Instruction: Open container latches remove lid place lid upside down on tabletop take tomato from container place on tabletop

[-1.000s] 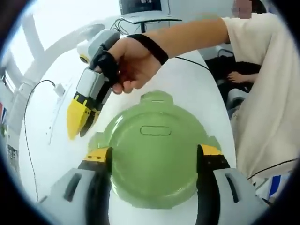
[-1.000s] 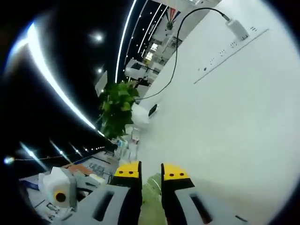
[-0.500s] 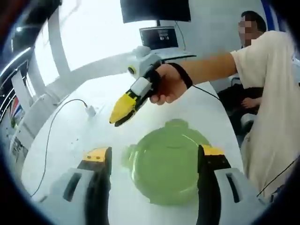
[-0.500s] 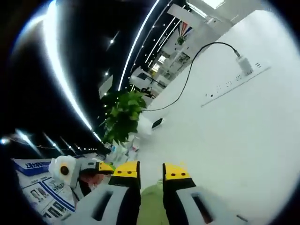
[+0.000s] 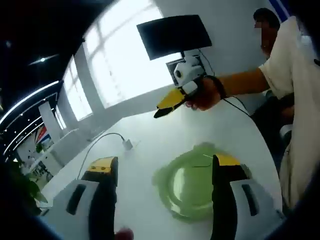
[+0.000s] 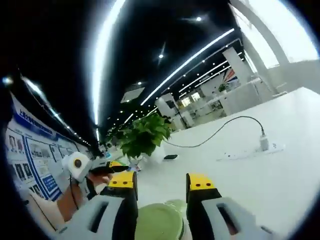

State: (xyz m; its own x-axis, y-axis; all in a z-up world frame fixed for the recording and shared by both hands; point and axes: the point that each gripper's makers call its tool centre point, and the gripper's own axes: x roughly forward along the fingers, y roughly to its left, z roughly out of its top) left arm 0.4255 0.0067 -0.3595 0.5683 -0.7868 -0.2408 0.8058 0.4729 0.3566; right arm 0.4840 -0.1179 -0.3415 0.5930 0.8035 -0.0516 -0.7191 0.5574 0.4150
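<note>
The round green lid (image 5: 192, 182) lies flat on the white table (image 5: 145, 165), seen past my left gripper (image 5: 164, 161), whose jaws stand wide open with nothing in them. My right gripper (image 5: 162, 110), held in a hand, hovers well above the table beyond the lid. In the right gripper view its jaws (image 6: 161, 178) stand apart, empty, and the lid (image 6: 155, 220) shows low between them. The left gripper (image 6: 80, 165) and the hand holding it appear at the left there.
A power strip (image 6: 262, 146) with a black cable lies on the table (image 6: 250, 185), and a potted plant (image 6: 145, 137) stands at its far edge. A person in a light shirt (image 5: 300, 100) stands at the right. A dark monitor (image 5: 172, 35) is behind.
Both views have tilted upward and drawn back from the lid. The right gripper has risen away from the lid, and its jaws have spread wider.
</note>
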